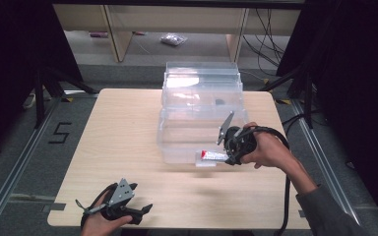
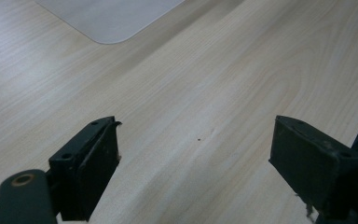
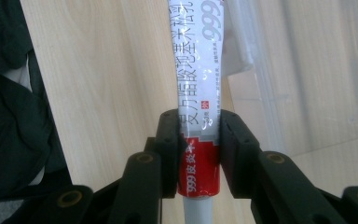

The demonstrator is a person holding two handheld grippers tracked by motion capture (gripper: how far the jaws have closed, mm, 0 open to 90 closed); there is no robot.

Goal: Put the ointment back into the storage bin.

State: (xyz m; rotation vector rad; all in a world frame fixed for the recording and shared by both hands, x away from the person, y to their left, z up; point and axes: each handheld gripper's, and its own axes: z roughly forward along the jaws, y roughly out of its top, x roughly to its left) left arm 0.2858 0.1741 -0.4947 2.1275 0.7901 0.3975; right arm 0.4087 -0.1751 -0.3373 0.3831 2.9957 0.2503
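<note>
Wooden table (image 1: 128, 147) | right gripper (image 3: 198, 140) clamps tube (image 3: 198, 70) marked "999" | left gripper (image 2: 193, 158) fingers apart

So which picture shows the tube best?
The right gripper view: the tube is close up, its print readable, pinched between the right tongs. The high view shows it small, beside the clear box. The left gripper view faces bare table.

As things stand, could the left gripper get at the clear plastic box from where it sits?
Probably yes. The left gripper is open near the table's front edge, and bare wood lies between it and the clear plastic box. The right gripper holding the tube crowds the box's front right.
</note>
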